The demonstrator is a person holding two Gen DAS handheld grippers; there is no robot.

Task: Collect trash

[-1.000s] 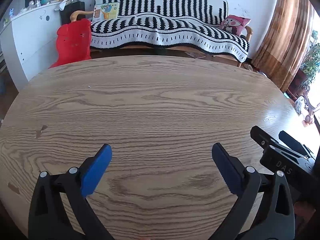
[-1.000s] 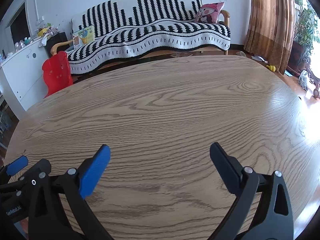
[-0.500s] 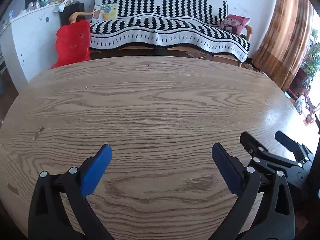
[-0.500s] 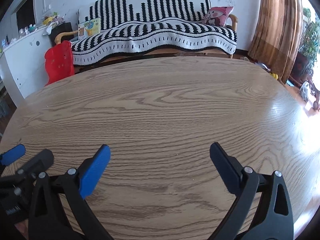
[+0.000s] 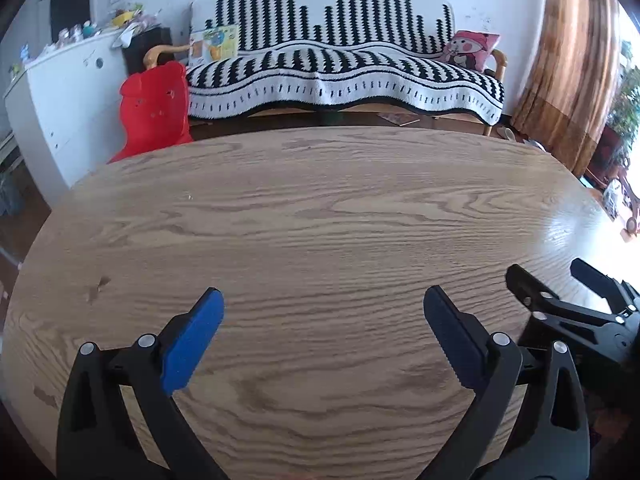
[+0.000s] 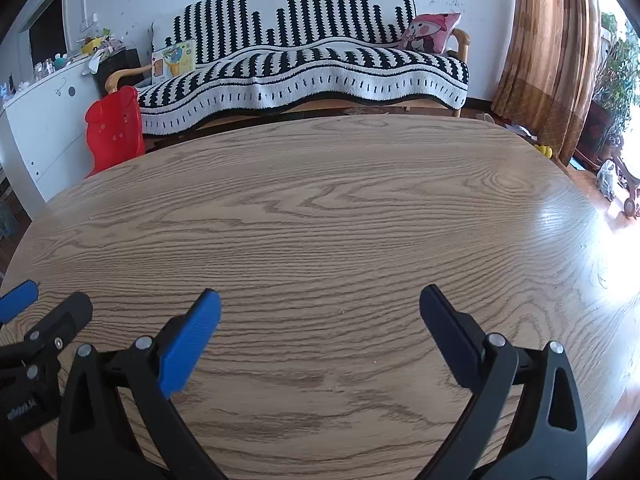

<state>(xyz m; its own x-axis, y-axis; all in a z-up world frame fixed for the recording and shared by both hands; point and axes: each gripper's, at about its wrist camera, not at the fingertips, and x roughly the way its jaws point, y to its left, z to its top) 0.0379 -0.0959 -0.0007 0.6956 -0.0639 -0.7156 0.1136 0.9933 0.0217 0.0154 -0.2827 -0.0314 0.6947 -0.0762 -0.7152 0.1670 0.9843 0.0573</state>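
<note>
Hovering over the oval oak-grain wooden table (image 5: 320,216), the left gripper (image 5: 322,332) and right gripper (image 6: 320,332) both gape wide, holding nothing. No trash shows. At twelve o'clock stands the black-and-white striped sofa (image 5: 344,68).

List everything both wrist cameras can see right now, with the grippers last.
Oval oak-grain wooden table: one, light brown, fills the foreground; no trash visible on it.
Black-and-white striped blanket-covered sofa: one, against the far wall.
Pink cartoon cushion: one, sofa's right end.
Colourful picture book: one, propped at the sofa's left end.
Red plastic child's chair: one, beyond the table, left.
White cabinet: one, far left, clutter on top.
Brown patterned curtain: one, right.
Left gripper: black, blue pads, jaws open.
Right gripper: same, jaws open.
</note>
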